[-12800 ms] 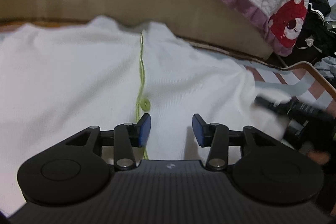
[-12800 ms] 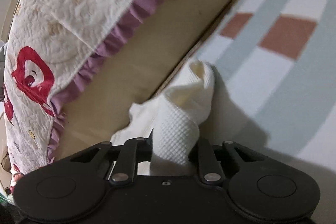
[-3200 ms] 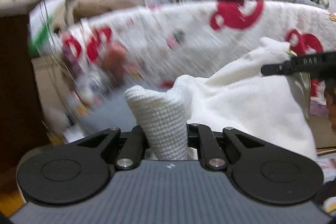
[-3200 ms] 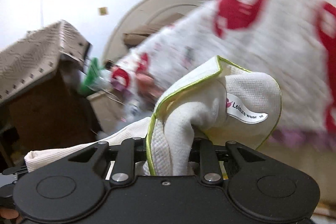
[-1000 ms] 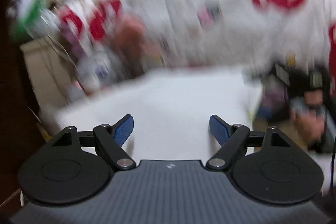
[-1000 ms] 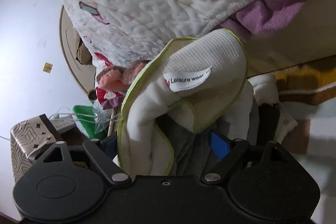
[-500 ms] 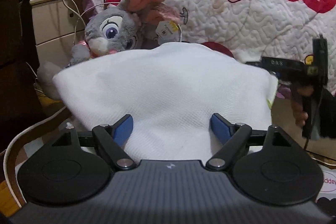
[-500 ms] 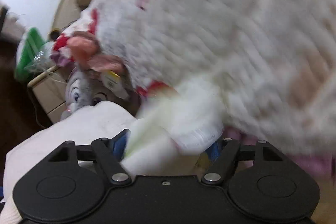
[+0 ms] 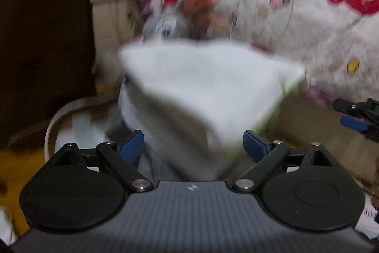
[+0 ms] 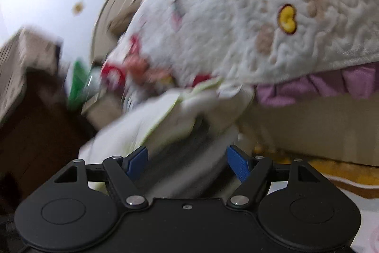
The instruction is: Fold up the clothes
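Observation:
A folded white knit garment [image 9: 206,87] with lime-green trim lies on a pile just ahead of my left gripper [image 9: 193,146], which is open with nothing between its blue pads. The right wrist view shows the same garment [image 10: 165,117], blurred, resting in front of my right gripper [image 10: 187,159]. That gripper is open too and holds nothing. My right gripper also shows at the right edge of the left wrist view [image 9: 355,117]. Both views are smeared by motion.
A white quilt with red prints and purple frill [image 10: 272,27] hangs over a beige bed frame [image 10: 319,132]. A grey plush toy [image 9: 175,23] sits behind the garment. Dark wooden furniture [image 9: 42,39] stands at the left. A white hoop-shaped rim [image 9: 51,125] curves at lower left.
Both grippers have let go of the white garment, which lies on the pile. Both cameras have pulled back a little from it and are now blurred.

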Demonstrator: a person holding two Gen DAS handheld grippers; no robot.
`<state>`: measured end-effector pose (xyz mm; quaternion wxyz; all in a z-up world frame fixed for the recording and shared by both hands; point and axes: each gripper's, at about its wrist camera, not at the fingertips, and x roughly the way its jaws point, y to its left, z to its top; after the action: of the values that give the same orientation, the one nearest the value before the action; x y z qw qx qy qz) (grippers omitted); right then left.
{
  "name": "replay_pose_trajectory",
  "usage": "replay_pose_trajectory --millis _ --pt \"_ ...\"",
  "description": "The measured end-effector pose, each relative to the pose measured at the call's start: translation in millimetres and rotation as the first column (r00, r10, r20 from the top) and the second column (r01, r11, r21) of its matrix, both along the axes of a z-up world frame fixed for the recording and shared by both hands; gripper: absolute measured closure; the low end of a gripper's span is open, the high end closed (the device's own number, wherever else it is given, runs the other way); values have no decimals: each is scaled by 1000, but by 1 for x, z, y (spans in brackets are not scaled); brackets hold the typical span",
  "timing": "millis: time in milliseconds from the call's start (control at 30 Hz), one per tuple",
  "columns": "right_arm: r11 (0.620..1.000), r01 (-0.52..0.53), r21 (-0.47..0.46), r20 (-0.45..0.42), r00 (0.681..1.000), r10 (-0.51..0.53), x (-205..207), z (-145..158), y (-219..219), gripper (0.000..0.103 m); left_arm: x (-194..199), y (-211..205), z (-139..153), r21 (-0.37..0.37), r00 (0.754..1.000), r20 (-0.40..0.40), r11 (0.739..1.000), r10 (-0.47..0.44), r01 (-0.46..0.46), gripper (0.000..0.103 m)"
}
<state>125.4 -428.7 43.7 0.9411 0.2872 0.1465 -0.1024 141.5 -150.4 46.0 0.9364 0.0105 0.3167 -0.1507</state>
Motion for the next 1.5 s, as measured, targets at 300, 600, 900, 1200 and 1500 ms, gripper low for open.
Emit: replay_pose_trajectory --millis 300,600,900,1200,1500 --pt "975 -136 -173 -125 986 115 -60 11 65 25 -71 -17 -13 92 997 -58 994 -51 57 4" --pt "964 -153 -217 -203 973 109 -106 27 111 25 -119 -34 -14 133 989 -105 985 -101 114 0" --pt "958 -140 -250 -232 969 81 -148 39 135 25 -150 -39 -25 150 985 -146 982 -94 116 0" --pt "961 -127 -245 -275 960 57 -160 34 132 23 -159 -48 -31 167 980 -165 977 -107 135 0" --pt "960 -126 -252 -290 956 49 -161 31 134 23 -160 -48 -30 176 981 -165 975 -105 134 0"
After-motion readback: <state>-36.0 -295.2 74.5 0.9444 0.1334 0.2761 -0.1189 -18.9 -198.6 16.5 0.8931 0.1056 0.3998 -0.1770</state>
